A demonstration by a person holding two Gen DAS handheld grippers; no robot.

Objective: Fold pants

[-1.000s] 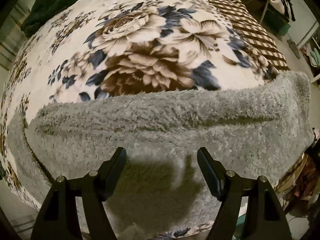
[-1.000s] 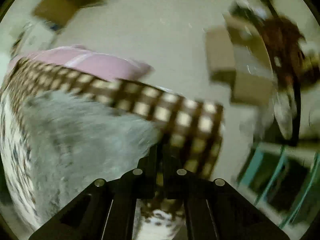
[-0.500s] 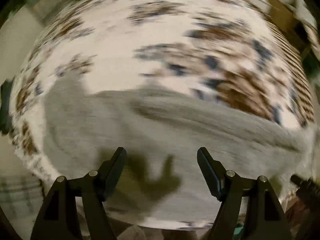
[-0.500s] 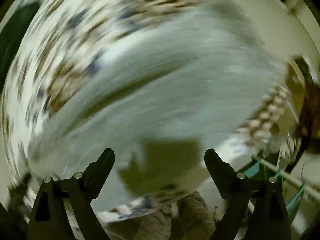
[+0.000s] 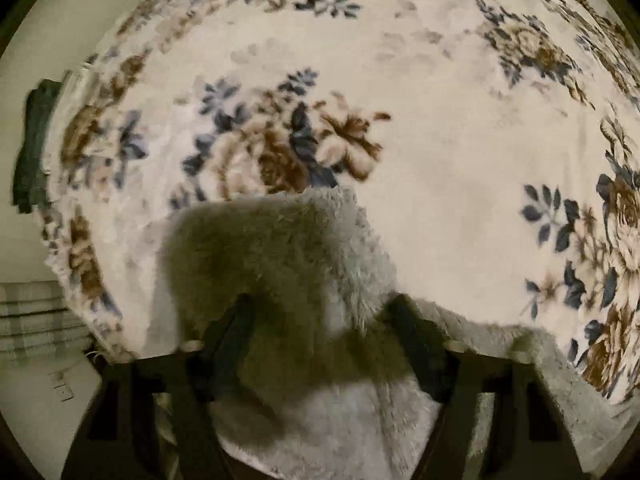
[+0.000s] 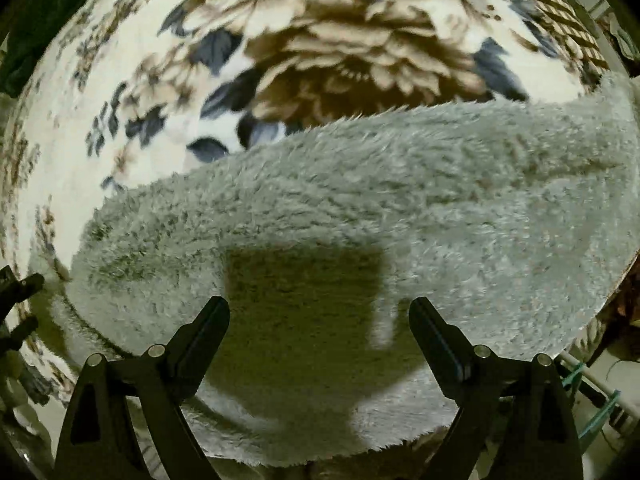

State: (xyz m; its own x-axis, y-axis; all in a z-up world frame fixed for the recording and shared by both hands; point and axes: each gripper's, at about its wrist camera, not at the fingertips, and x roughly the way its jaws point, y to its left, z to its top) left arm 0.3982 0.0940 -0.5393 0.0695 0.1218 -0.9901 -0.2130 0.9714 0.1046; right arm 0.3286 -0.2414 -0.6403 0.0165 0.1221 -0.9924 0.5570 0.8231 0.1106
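The left gripper [image 5: 320,320] has swung toward one end of the grey fleece pants [image 5: 280,248] — that end now bunches between its spread fingers. The right gripper [image 6: 318,320], pinched together a second ago, now gapes wide over the pants [image 6: 360,200] on the floral blanket [image 6: 320,40].

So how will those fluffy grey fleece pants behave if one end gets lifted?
The fluffy grey fleece pants will probably flop: fabric already bunches between the left gripper's open fingers. The plush pile likely grips rather than slips on the floral blanket.
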